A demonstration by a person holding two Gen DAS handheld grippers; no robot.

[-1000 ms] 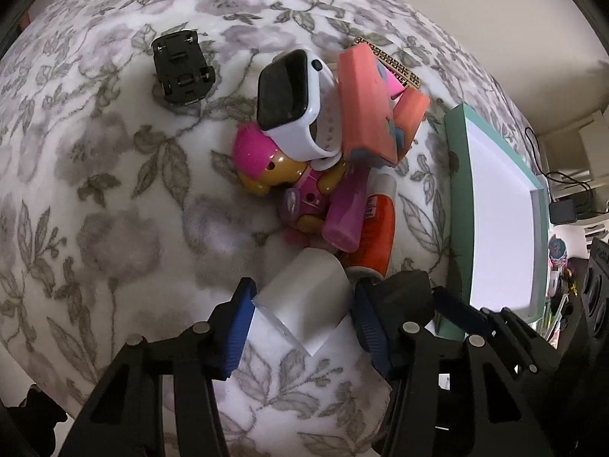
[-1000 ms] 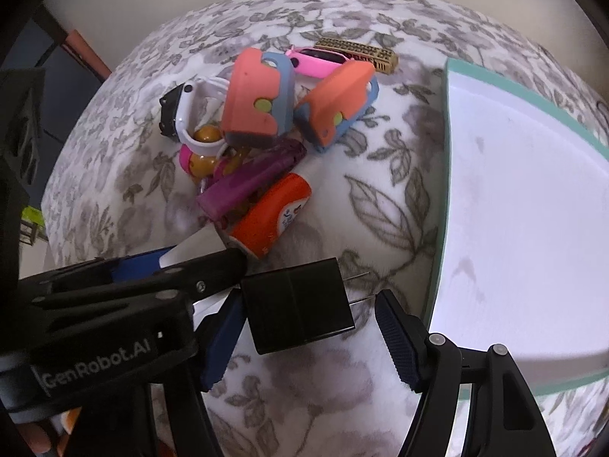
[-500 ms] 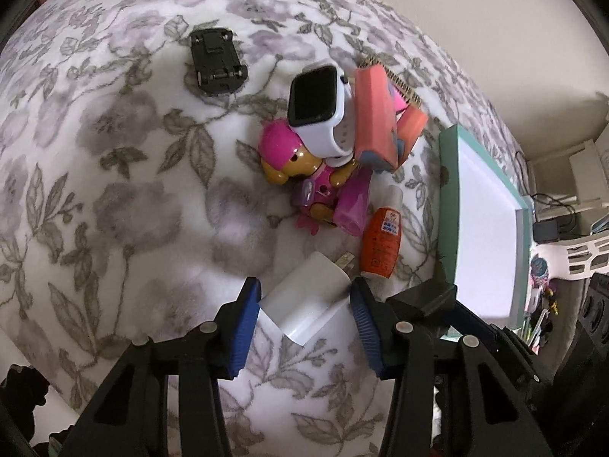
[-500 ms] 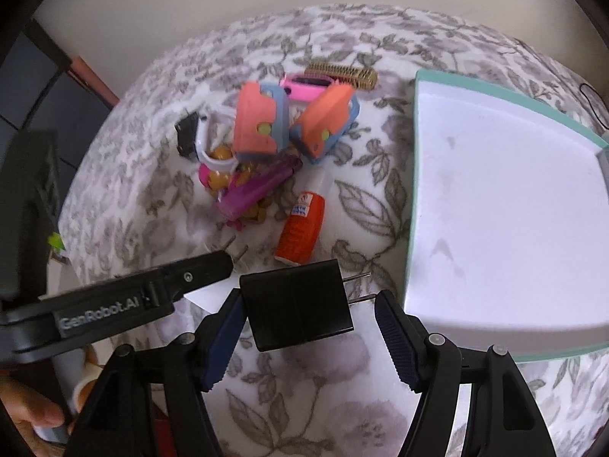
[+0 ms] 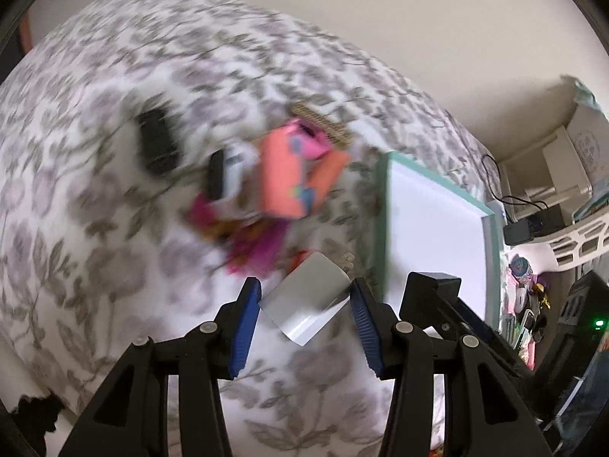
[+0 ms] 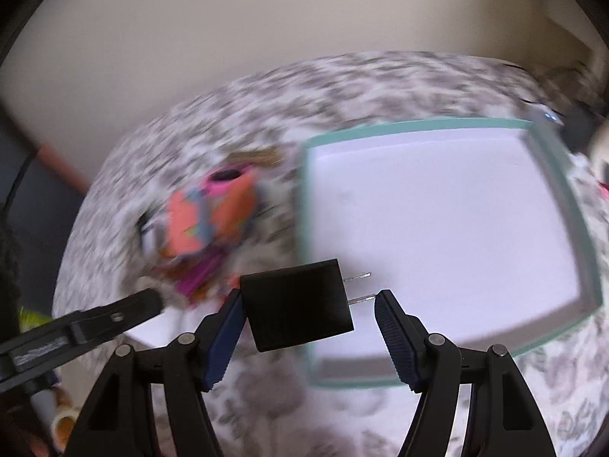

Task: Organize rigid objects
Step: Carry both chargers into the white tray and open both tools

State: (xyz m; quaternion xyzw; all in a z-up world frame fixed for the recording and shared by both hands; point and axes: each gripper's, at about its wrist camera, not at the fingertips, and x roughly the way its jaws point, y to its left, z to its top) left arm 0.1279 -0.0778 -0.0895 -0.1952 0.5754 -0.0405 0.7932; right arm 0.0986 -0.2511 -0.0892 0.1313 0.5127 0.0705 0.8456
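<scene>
A floral grey-and-white cloth (image 5: 95,266) is covering the surface; a white slatted basket (image 5: 571,236) and black cable (image 5: 495,175) are sitting beyond its edge

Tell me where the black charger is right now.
In the right wrist view, the black charger sits between the right gripper fingers, prongs pointing right over the near-left corner of the teal-rimmed tray.

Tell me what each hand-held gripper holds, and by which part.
The left hand-held gripper holds the white charger by its body sides. The right hand-held gripper holds the black charger between its rear end and prong tips.
</scene>
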